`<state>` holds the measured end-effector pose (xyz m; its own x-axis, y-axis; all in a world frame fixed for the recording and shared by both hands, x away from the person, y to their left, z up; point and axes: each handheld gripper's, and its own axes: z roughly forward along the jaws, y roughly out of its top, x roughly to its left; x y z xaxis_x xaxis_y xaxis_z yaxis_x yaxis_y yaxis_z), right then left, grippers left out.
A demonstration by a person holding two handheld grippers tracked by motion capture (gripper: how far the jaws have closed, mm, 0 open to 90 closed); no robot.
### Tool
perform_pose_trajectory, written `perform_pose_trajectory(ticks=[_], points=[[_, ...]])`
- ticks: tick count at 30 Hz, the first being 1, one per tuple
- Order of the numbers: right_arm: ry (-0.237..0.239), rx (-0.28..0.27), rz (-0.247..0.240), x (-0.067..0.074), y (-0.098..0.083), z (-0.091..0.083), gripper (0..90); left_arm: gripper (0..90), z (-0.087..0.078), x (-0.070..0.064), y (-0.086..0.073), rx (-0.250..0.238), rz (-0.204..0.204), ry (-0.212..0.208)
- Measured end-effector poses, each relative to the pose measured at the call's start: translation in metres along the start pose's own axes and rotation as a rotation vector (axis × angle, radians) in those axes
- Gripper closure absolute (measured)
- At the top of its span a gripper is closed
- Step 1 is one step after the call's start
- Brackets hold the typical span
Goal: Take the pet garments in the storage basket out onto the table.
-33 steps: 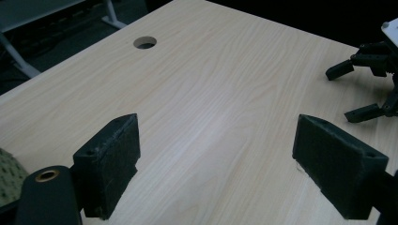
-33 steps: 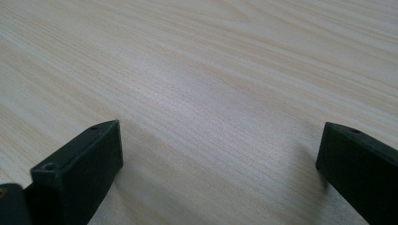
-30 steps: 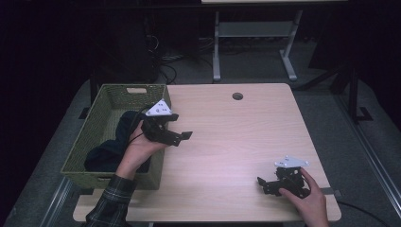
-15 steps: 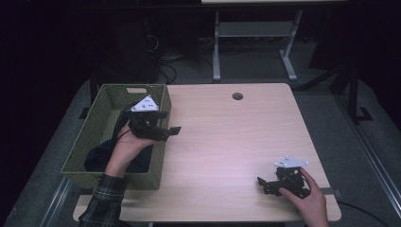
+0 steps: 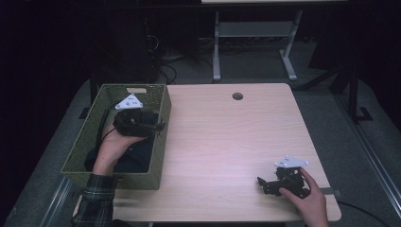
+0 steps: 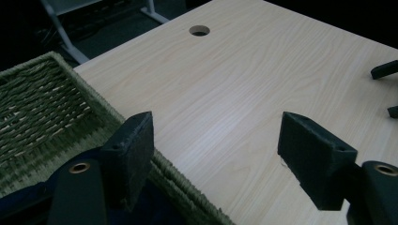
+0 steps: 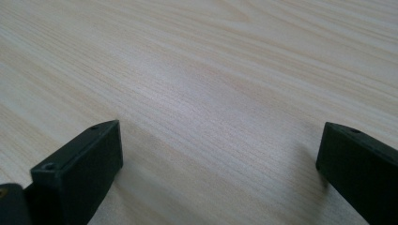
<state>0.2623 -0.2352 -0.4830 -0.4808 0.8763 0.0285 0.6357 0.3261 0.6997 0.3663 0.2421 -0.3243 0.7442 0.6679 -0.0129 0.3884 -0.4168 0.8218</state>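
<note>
Item 1, left gripper [image 5: 158, 126]: I hold it over the woven green basket [image 5: 161, 142], above that basket's right wall, jaws parted wide with nothing between them. In the left gripper view 1 pad [image 6: 129, 157] hangs over the woven rim [image 6: 56, 108] and the other pad [image 6: 314, 157] over bare table [image 6: 225, 93].

Item 2, dark cloth [image 5: 137, 158]: a navy bundle lying in the bottom of the basket, toward its near end. It sits below the left gripper and slightly nearer to me, partly hidden by my hand [image 5: 111, 149]. A sliver of the cloth [image 6: 155, 206] shows at the lower edge of the left gripper view, beneath the jaws and apart from both pads.

Item 3, right gripper [image 5: 265, 182]: resting low at the near right of the table, well apart from the basket, jaws spread with only wood grain [image 7: 211, 93] between them.

Item 4, step in hand, my judgement: the reach for the cloth, with no grasp made. The gripper points across the wall toward the table rather than down at the bundle.

Item 5, next move, my judgement: tip the left jaws downward, draw them back inside the wall and lower until the pads straddle a fold. Closing should follow only once cloth sits between the pads, keeping clear of the weave.
</note>
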Motion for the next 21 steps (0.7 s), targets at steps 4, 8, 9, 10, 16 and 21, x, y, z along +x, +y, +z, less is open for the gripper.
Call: perform_pose_trajectory(ticks=[4,8,9,10,16,21], points=[[0.000,0.000,0.000,0.000,0.000,0.000,0.5,32.7,-0.006,0.007,-0.004,0.010,-0.011,0.013],[0.000,0.000,0.001,0.000,0.000,0.000,0.5,35.1,-0.009,0.011,-0.007,0.020,-0.010,0.023],[0.000,0.000,0.000,0.000,0.000,0.000,0.5,35.8,-0.010,0.012,-0.007,0.018,-0.018,0.026],[0.000,0.000,0.000,0.000,0.000,0.000,0.5,36.7,-0.011,0.014,-0.008,0.025,-0.014,0.030],[0.000,0.000,0.000,0.000,0.000,0.000,0.5,39.4,-0.017,0.023,-0.015,0.034,-0.038,0.057],[0.000,0.000,0.000,0.000,0.000,0.000,0.5,40.1,-0.021,0.032,-0.020,0.048,-0.048,0.077]])
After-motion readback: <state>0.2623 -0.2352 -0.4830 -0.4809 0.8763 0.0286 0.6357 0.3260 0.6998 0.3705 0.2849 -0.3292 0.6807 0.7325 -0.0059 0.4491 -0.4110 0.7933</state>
